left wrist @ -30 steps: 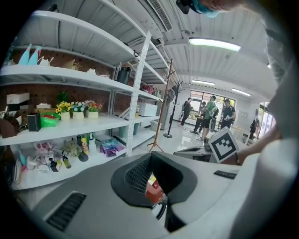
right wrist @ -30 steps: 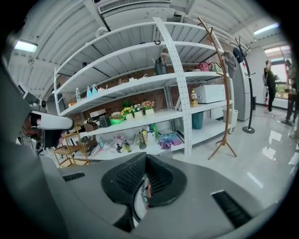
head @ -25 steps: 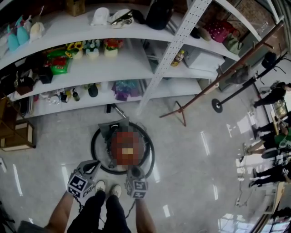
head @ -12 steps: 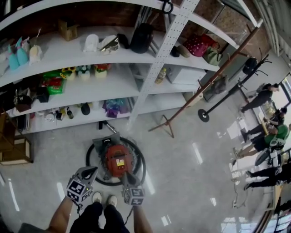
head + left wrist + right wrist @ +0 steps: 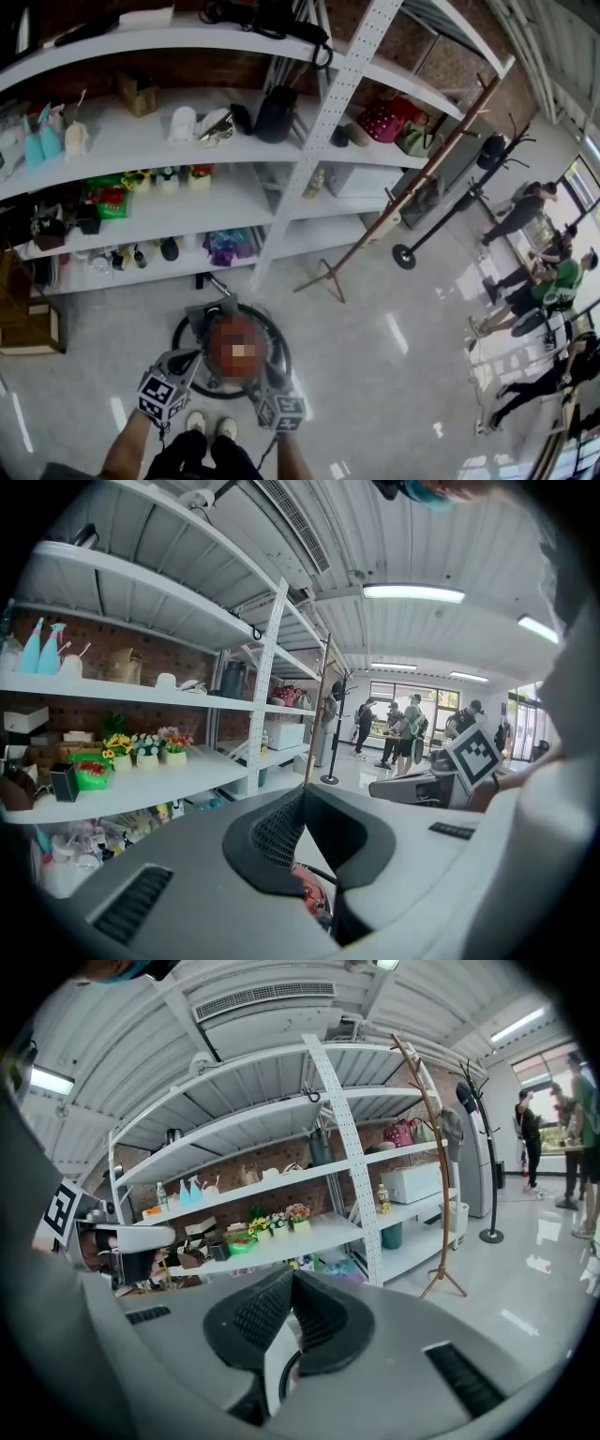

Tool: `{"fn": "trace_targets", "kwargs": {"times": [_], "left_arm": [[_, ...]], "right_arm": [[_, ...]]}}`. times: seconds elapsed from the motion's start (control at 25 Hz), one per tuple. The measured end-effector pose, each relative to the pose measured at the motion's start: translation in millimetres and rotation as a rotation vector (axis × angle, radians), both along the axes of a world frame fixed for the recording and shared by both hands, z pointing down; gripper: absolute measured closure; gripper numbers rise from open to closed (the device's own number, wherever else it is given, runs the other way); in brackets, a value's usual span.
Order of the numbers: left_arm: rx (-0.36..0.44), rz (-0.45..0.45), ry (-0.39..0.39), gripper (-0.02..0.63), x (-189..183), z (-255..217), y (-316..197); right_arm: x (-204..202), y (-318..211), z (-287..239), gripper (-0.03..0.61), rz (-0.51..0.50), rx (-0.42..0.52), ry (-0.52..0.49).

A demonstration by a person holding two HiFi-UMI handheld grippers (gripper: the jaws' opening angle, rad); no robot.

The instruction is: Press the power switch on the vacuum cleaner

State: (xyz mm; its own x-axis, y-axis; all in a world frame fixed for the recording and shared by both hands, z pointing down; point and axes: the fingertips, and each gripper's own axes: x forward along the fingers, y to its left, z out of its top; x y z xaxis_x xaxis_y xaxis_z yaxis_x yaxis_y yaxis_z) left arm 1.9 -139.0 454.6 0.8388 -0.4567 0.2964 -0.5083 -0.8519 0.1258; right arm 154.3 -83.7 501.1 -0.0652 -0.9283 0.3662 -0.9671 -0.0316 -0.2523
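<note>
**You looked up, and the switch was not pressed yet**

The biggest thing in front of you was the white shelves [image 5: 187,202], full of small things. A second before, your head was tipped down more. Then you lifted it, so more of the shelves showed and the vacuum cleaner [image 5: 211,311] slid lower in your head view. I think that made the job harder, because you were not looking right at the switch.

The vacuum cleaner sat on the shiny floor [image 5: 375,375], just in front of your feet and near the bottom shelf. It was round and low, with a grey part at the back. A black hose [image 5: 178,336] lay in a ring around it. A blurry patch covered the top, so the power switch could not be seen. A bit of red body showed in the left gripper view, below the tips.

Your left tongs [image 5: 302,794] were squeezed together at the tips and held nothing. Your right tongs [image 5: 292,1274] were the same, tips together and empty. Both stayed at the near side of the vacuum cleaner, one on each side. They pointed toward the shelves, not down at the vacuum cleaner.
</note>
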Motion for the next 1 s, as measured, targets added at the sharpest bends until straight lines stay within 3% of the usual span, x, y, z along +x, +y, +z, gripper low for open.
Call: {"fn": "trace_targets", "kwargs": {"times": [0.32, 0.56, 1.0], "left_arm": [[0.027, 0.011, 0.017, 0.604, 13.6, -31.4, 8.1], [0.065, 0.019, 0.039, 0.604, 25.3, -61.1, 11.6], [0.109, 0.029, 0.062, 0.604, 34.9, -91.4, 13.9]], "right_arm": [[10.3, 20.0, -37.1, 0.568, 0.029, 0.011, 0.023], [9.8, 25.3, -84.8, 0.568, 0.023, 0.094, 0.022], [26.7, 34.4, -117.1, 0.568, 0.037, 0.122, 0.050]]}}
